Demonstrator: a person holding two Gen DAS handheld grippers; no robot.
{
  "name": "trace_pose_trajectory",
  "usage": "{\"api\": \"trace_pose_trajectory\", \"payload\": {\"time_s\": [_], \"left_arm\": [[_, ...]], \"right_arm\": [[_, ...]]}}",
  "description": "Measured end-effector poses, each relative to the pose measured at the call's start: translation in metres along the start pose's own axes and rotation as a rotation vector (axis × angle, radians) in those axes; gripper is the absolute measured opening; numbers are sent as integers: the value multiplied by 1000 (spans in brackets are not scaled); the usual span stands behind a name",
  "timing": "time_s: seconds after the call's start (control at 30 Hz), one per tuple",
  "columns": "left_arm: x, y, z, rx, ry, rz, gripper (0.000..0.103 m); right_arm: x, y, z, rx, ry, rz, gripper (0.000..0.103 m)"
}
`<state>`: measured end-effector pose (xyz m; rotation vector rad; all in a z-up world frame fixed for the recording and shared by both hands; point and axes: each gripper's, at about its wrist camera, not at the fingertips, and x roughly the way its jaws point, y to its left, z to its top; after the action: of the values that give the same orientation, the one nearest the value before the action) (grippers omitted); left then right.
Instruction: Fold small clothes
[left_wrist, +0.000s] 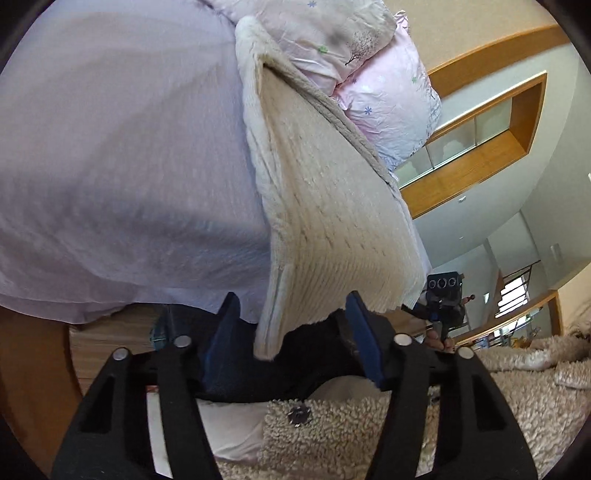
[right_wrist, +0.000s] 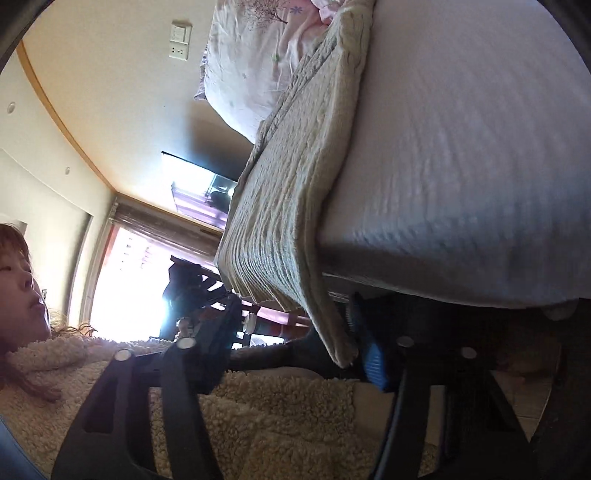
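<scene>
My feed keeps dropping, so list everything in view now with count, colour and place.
knit garment: one, cream, lifted off the bed edge, corners at both grippers
bed sheet: one, pale lilac, covering the bed
pillows: two, pink floral, at the head of the bed
wall sockets: two plates, white, on the wall
window: one, bright, behind the person
fleece jacket: one, beige, on the person
left gripper: black, blue fingers apart, garment corner between them
right gripper: black, blue fingers apart, garment corner against one
</scene>
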<state>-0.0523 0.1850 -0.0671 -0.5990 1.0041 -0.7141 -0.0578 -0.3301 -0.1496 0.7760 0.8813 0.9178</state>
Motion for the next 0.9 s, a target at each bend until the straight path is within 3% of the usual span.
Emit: {"api": "trace_pose_trajectory", "payload": {"time_s": [0.03, 0.07, 0.13, 0.27, 0.37, 0.47, 0.53, 0.63, 0.7, 0.77, 0.83, 0.9], "left_arm": [[4, 2, 1, -18, -7, -24, 42], [7, 3, 1, -37, -13, -45, 25], [8, 3, -2, -63, -9, -75, 7], [-9, -27, 6, 3, -50, -166, 6], [-29, -57, 44, 100, -144, -201, 6], [-35, -77, 107, 156, -251, -203, 7], [-25, -81, 158, 133, -322, -163, 7], [3, -62, 232, -41, -440, -64, 9], [30, -51, 271, -116, -453, 42, 29], [42, -42, 287, -161, -446, 160, 68], [34, -30, 281, -191, -444, 180, 81], [31, -26, 281, -151, -416, 225, 84]], "right_arm": [[3, 1, 0, -4, 3, 20, 30], [6, 4, 0, -16, 4, 28, 10], [7, 16, -1, -53, 10, 58, 9], [-11, 58, 20, -168, -44, 115, 8], [-27, 99, 63, -301, -134, 77, 8], [-30, 128, 140, -376, -263, -2, 8], [-26, 129, 189, -365, -332, -41, 8], [-7, 114, 274, -257, -458, -192, 9], [4, 87, 313, -117, -465, -311, 25], [9, 67, 321, -9, -473, -411, 74], [-2, 57, 306, -24, -557, -316, 84], [-13, 57, 292, -99, -629, -307, 92]]}}
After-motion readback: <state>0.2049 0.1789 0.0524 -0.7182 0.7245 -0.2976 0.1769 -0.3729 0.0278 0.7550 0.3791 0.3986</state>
